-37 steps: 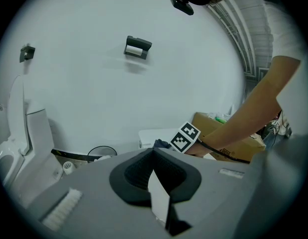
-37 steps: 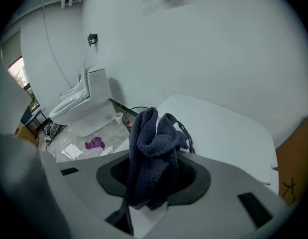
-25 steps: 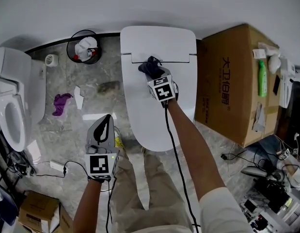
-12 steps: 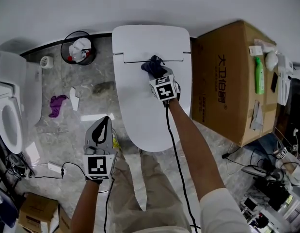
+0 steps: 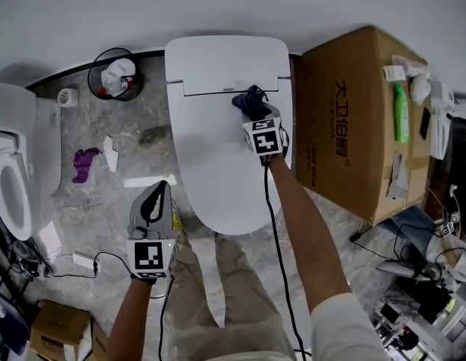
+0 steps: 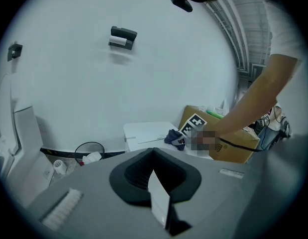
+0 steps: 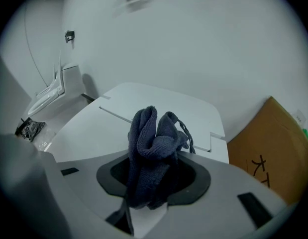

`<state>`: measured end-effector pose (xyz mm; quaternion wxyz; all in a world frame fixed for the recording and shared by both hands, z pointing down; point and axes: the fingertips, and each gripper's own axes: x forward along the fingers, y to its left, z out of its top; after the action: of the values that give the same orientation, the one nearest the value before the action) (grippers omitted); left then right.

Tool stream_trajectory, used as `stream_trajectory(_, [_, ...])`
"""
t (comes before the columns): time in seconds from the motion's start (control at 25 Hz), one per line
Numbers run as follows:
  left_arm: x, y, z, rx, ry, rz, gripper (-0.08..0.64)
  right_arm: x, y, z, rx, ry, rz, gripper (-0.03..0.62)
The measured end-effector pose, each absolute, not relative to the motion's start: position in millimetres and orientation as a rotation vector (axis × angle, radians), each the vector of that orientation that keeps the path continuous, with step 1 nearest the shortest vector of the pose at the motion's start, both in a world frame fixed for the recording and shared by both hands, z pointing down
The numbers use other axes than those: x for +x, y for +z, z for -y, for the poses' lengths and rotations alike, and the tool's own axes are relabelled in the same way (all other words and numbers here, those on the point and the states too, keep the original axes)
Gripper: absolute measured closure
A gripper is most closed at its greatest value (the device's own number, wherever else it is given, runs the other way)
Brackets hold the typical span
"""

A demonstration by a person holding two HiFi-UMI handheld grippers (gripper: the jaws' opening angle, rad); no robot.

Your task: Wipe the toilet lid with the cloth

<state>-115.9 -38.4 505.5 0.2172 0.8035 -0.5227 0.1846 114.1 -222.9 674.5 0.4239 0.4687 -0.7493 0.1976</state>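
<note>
Left tool (image 5: 159, 201): nearest the body, held low over the grey stone floor (image 5: 89, 201), just left of the toilet's front end and beside the person's trouser leg. Its own view shows the jaws pressed together with nothing between them.

Right arm reaches forward over the toilet. Right tool (image 5: 257, 117) sits over the rear right part of the toilet lid (image 5: 210, 149), close to the hinge line. Its jaws pinch the cloth (image 7: 154, 148), a dark blue knit bunched into folds that rise out past the tips, with a loose thread hanging to the right. In the head view the cloth (image 5: 251, 100) lies at the back of the closed white lid, just short of the seam with the rear housing. Whether it presses on the lid cannot be told.

Right of the toilet, just beside it: a cardboard box (image 5: 345, 126) with a green bottle (image 5: 399, 111) lying on its top, among other small items.

Left side, on the floor: a purple rag (image 5: 83, 160) and white scraps, well apart from the toilet. A second toilet (image 5: 14, 171), seat exposed, stands at the far left edge.

Farthest back, by the wall: a black wire waste bin (image 5: 116, 77) holding white rubbish.
</note>
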Motion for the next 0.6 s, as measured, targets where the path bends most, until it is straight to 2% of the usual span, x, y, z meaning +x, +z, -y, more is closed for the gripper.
stream_trajectory(0.6, [-90,517,38,2.244,0.552,1.407,0.558,172,674,227,1.228,0.46,1.814,0.431])
